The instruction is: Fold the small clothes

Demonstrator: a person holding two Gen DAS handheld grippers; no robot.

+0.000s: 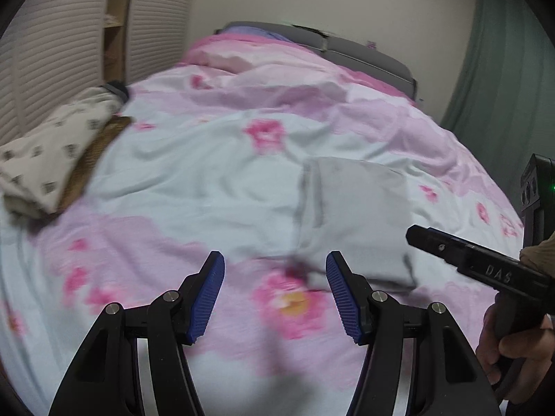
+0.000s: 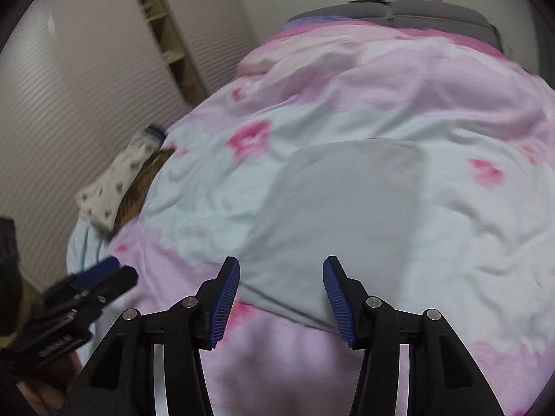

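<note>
A pink-and-white flowered quilt (image 1: 208,173) covers the bed, rumpled toward the far end. At the bed's left edge lies a cream patterned pillow (image 1: 52,152) on a brown mat (image 1: 93,159). A grey headboard (image 1: 364,52) lines the far edge. White slatted doors (image 1: 52,52) flank a wooden shelf (image 1: 114,27); a green curtain (image 1: 496,69) hangs right.

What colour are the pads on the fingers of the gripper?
Dark blue pads with fine ridges; the right wrist view shows them best.
</note>
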